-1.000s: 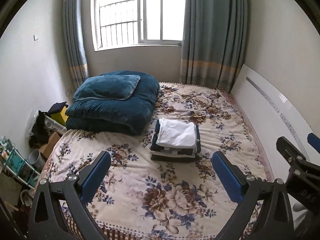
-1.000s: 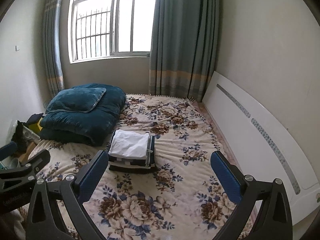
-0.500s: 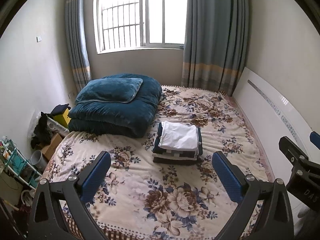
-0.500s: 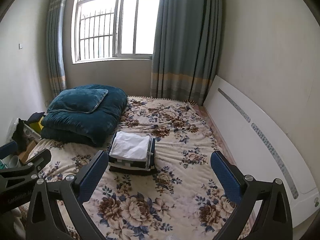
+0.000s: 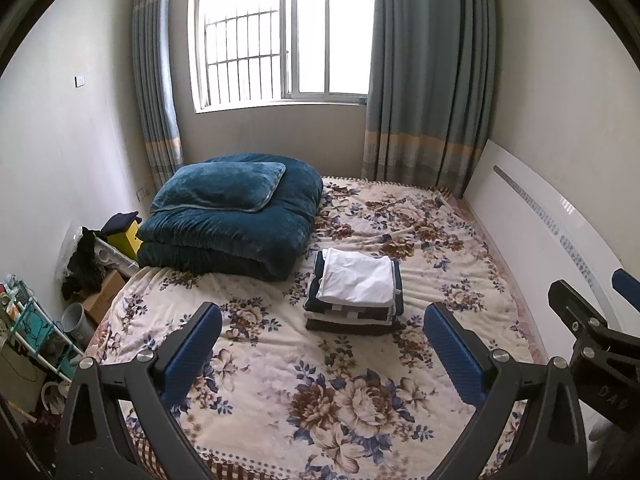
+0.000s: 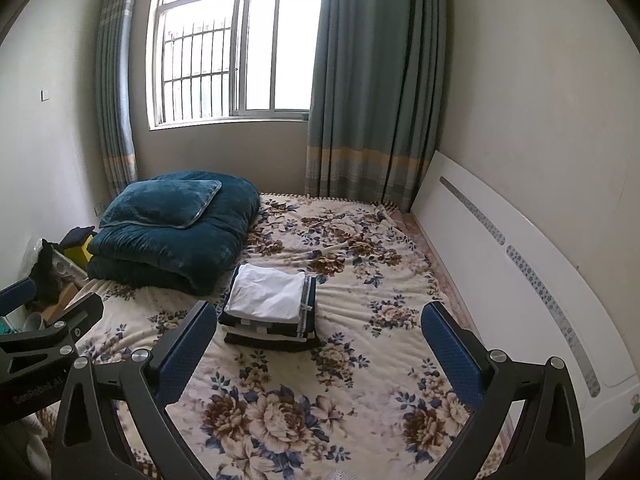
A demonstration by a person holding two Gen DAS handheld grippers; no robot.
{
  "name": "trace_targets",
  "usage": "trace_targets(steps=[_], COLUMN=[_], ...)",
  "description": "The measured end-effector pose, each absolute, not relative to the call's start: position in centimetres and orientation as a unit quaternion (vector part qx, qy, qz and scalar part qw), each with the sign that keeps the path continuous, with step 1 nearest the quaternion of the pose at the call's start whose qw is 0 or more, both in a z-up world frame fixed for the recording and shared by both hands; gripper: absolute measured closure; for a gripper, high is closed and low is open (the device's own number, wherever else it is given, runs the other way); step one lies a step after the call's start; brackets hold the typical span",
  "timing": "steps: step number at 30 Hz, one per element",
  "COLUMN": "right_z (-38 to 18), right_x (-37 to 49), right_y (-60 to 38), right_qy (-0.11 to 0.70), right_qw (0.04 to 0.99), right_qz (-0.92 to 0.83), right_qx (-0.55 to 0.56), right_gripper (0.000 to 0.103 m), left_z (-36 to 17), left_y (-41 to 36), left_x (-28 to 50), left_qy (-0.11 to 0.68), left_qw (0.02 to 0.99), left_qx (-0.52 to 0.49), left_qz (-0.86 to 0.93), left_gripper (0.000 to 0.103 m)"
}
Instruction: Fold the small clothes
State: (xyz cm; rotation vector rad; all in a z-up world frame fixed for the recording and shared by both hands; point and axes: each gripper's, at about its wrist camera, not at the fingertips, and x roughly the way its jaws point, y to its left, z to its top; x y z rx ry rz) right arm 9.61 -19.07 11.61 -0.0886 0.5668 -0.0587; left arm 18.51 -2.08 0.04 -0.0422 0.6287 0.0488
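A neat stack of folded small clothes [image 5: 356, 294] lies in the middle of the floral bed [image 5: 304, 392]; a white garment is on top, with dark and striped pieces below. It also shows in the right wrist view [image 6: 270, 306]. My left gripper [image 5: 322, 346] is open and empty, held well back above the bed's near part. My right gripper [image 6: 318, 344] is open and empty too, held beside the left, also clear of the stack. The right gripper's body shows at the right edge of the left wrist view [image 5: 592, 328].
A folded teal quilt with a pillow [image 5: 232, 216] lies at the bed's far left. A white headboard [image 6: 520, 280] runs along the right wall. Boxes, a shelf and clutter [image 5: 72, 292] stand on the floor to the left. Window and curtains [image 5: 428, 80] are behind.
Both grippers have drawn back and risen from the bed, so the stack looks smaller and farther off. Both stay open and empty.
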Motion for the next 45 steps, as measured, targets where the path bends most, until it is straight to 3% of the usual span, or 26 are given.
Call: trace_targets(steps=[45], right_z=[11.56], right_x=[9.40], right_y=[-19.09], right_qy=[0.278], right_qw=[0.959], right_qz=[-0.030], right_qx=[-0.040], right_gripper=[0.000], left_z=[0.88], left_y=[-1.85], left_x=[17.78], left_qy=[0.304], left_qw=[0.952], left_qx=[-0.026], left_qz=[0.035], left_gripper=[0.000])
